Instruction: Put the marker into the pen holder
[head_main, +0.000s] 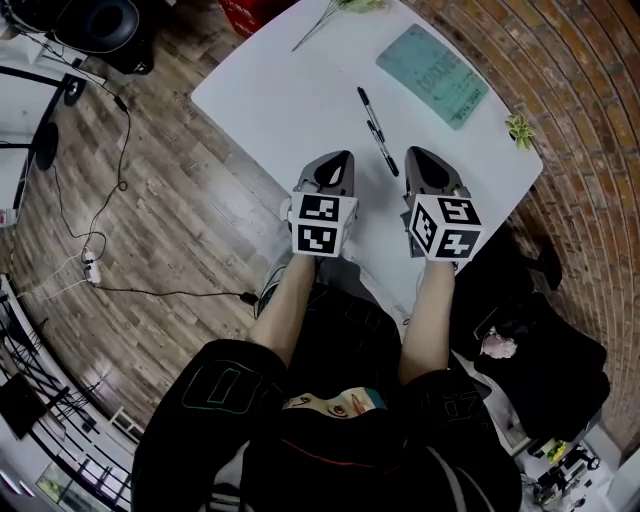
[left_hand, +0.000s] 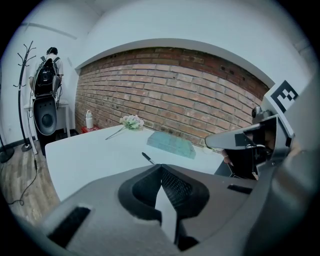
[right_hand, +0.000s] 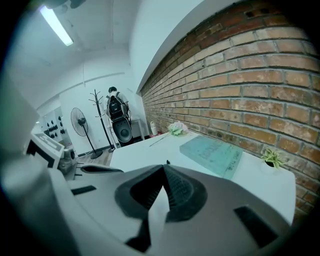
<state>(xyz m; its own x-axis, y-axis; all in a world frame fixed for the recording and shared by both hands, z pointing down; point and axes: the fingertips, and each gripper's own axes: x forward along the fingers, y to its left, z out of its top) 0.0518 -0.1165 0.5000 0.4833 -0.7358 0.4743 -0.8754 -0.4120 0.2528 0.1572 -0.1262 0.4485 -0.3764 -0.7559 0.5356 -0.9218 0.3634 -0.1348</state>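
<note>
Black marker (head_main: 381, 146) is laid on the white counter (head_main: 270, 100), long axis running away from the person. Either side of the marker, left gripper (head_main: 343, 158) and right gripper (head_main: 413, 155) are held pressed together, empty; the right is judged slightly nearer. No pen holder is seen.

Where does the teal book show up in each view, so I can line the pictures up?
Head view: the teal book lies upper right, on the far part of the table.
Left gripper view: the book sits at centre, just beyond the jaws.
Right gripper view: the book is right of centre, close to the jaws.
Shared landmark: the flowers at the table's far end.
</note>
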